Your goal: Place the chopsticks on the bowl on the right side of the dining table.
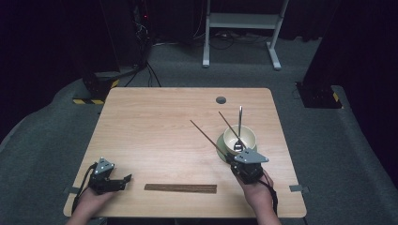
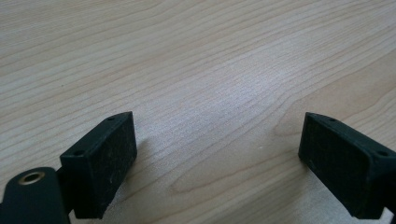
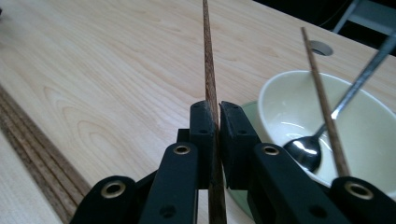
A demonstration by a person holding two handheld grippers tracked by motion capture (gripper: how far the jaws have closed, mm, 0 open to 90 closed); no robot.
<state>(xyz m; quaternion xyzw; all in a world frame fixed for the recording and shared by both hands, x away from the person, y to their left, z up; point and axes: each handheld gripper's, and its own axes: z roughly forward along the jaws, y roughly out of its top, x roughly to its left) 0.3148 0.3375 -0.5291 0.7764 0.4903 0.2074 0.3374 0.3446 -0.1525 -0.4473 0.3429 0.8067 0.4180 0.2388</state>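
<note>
Wood table (image 1: 155,126): cream bowl (image 1: 240,139) on green plate (image 1: 219,145) holds spoon (image 1: 239,129), chopstick (image 1: 230,125). Right gripper (image 3: 215,122) clamps second chopstick (image 3: 208,60). Left gripper (image 2: 217,149) spread, empty.

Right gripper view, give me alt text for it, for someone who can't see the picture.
The right tongs are shut on a wooden chopstick that runs straight up the frame over a light wood table. To the right, a cream bowl on a pale green plate holds a metal spoon and a second chopstick. A dark slatted mat lies at far left.
</note>
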